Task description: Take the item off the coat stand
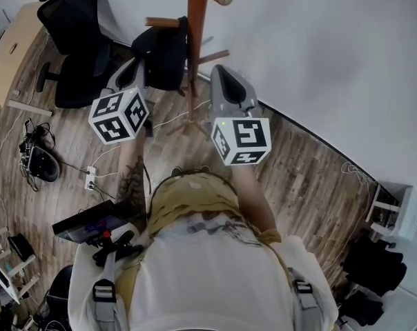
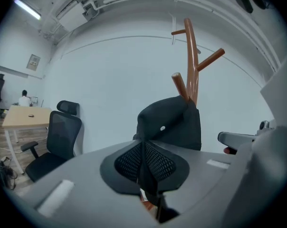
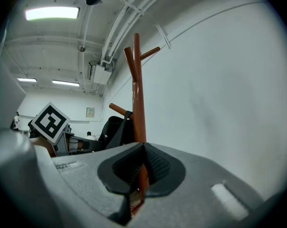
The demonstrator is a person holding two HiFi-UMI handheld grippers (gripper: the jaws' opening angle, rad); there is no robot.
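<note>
A brown wooden coat stand (image 1: 195, 26) rises in front of the white wall. A black bag (image 1: 165, 57) hangs from one of its pegs on the left side. My left gripper (image 1: 131, 71) is just left of the bag, a little short of it. In the left gripper view the bag (image 2: 174, 122) hangs beyond the jaws, and my left gripper (image 2: 144, 164) is shut with nothing seen between its pads. My right gripper (image 1: 222, 81) is right of the pole, also shut and empty (image 3: 142, 169); the pole (image 3: 138, 99) stands close behind its jaws.
A black office chair (image 1: 81, 40) and a wooden desk (image 1: 12, 47) stand to the left. A power strip (image 1: 91, 178) and cables lie on the wood floor. The curved white wall (image 1: 319, 47) runs behind the stand. A person's torso fills the lower head view.
</note>
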